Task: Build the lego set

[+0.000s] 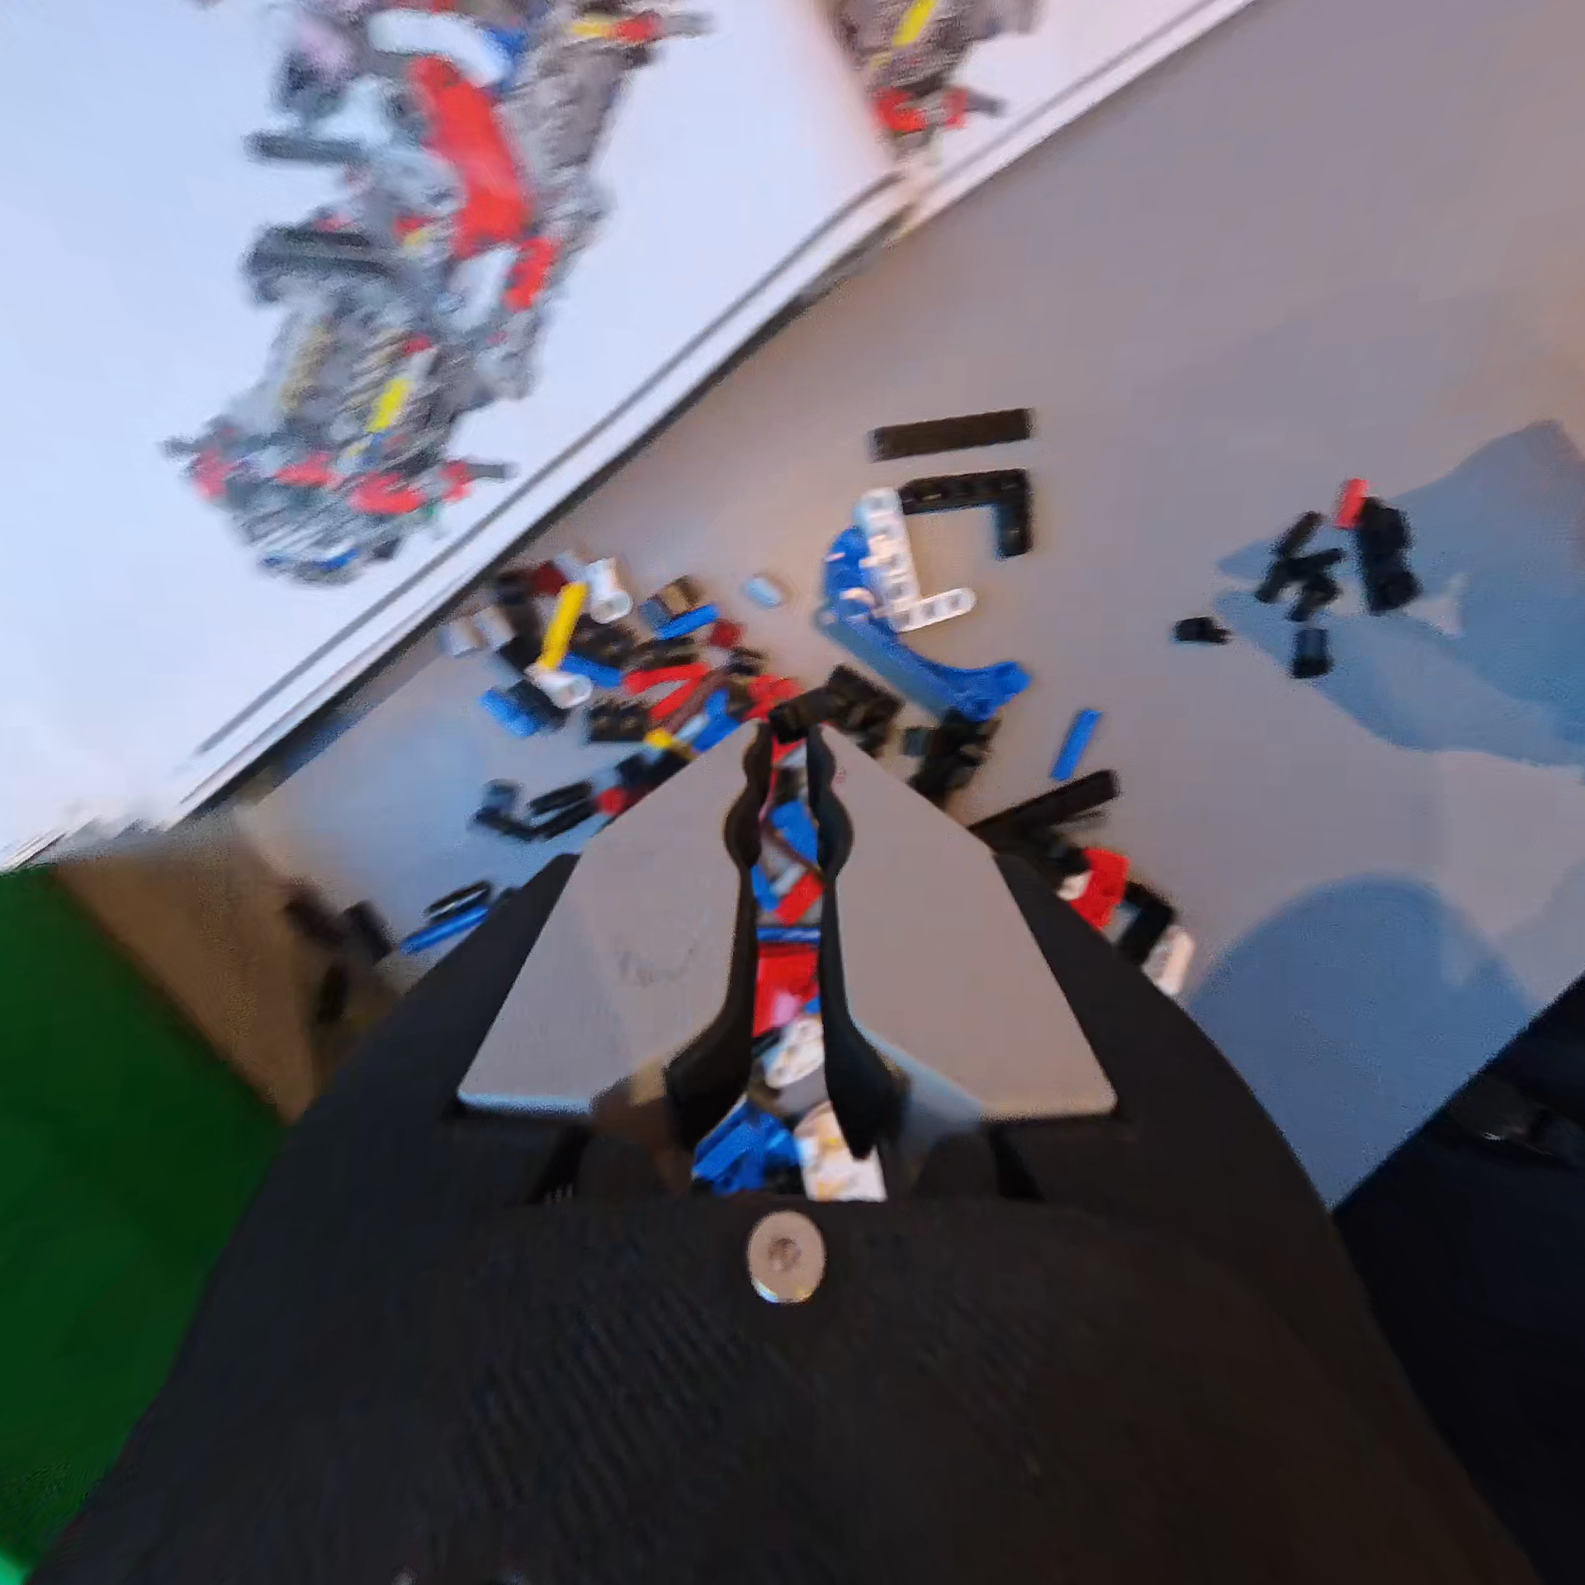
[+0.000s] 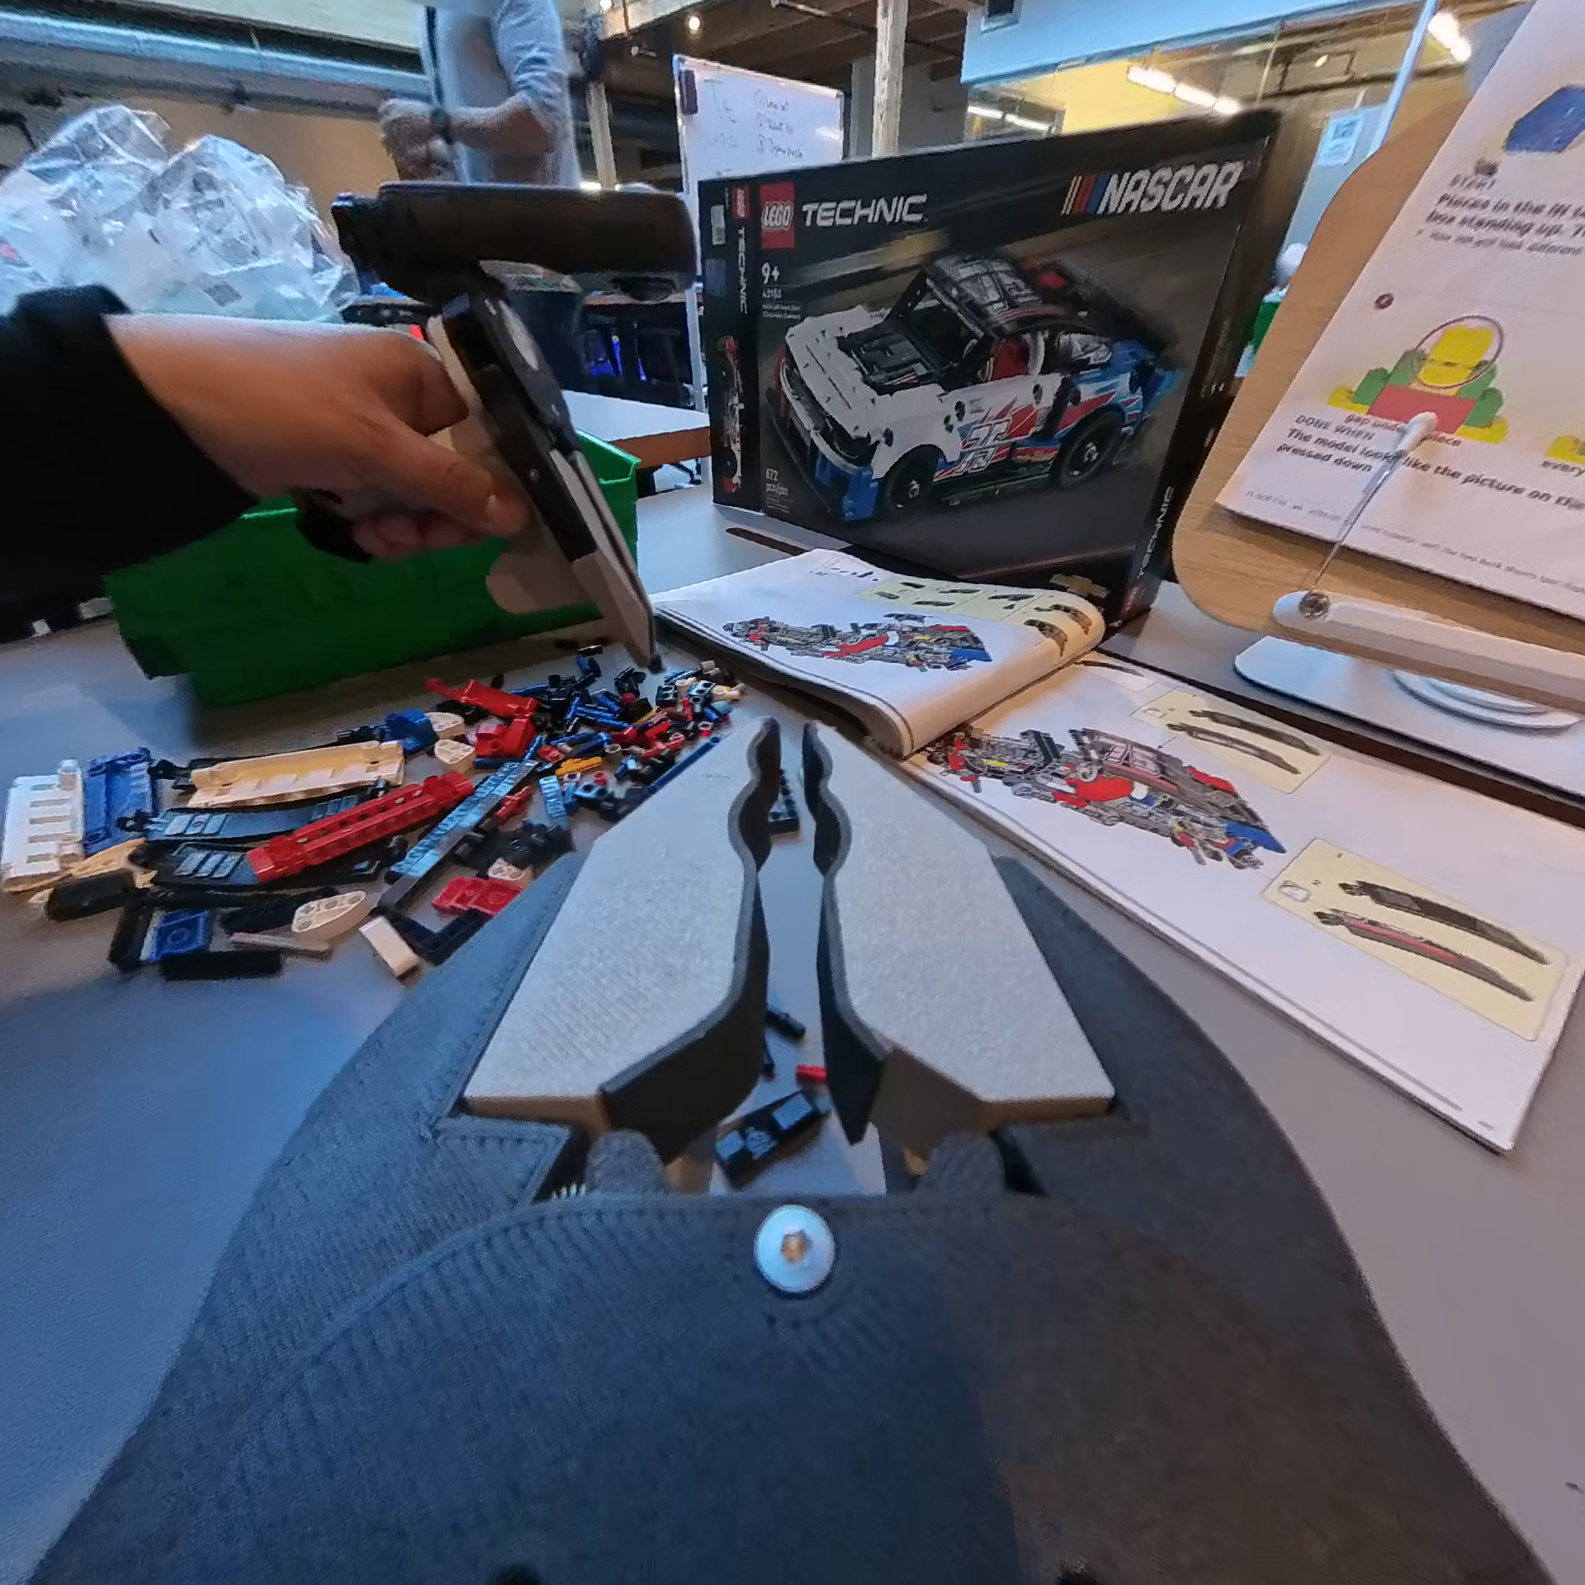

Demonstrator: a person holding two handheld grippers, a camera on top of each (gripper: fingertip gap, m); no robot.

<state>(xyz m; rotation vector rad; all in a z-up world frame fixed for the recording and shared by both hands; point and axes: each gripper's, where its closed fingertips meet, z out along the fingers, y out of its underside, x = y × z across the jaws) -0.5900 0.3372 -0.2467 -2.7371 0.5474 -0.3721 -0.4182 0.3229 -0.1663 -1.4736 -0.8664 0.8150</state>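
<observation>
A pile of loose Lego Technic pieces (image 2: 515,755) in red, blue, black and white lies on the grey table (image 2: 171,1115). My left gripper (image 1: 785,738) points down into the pile (image 1: 652,677), shut on a small black piece (image 1: 793,714). It also shows in the right wrist view (image 2: 647,656), held by a hand (image 2: 326,420), tips at the pile's far edge. My right gripper (image 2: 791,738) hovers low over the near side of the pile, fingers almost together with nothing between them. The open instruction booklet (image 2: 900,652) lies to its right.
The set's box (image 2: 969,360) stands behind the booklet. A green bin (image 2: 300,600) sits at the back left, with plastic bags (image 2: 171,214) behind it. A stand with a printed sheet (image 2: 1407,635) is at the right. Black beams (image 1: 986,497) and small black pins (image 1: 1338,566) lie apart from the pile.
</observation>
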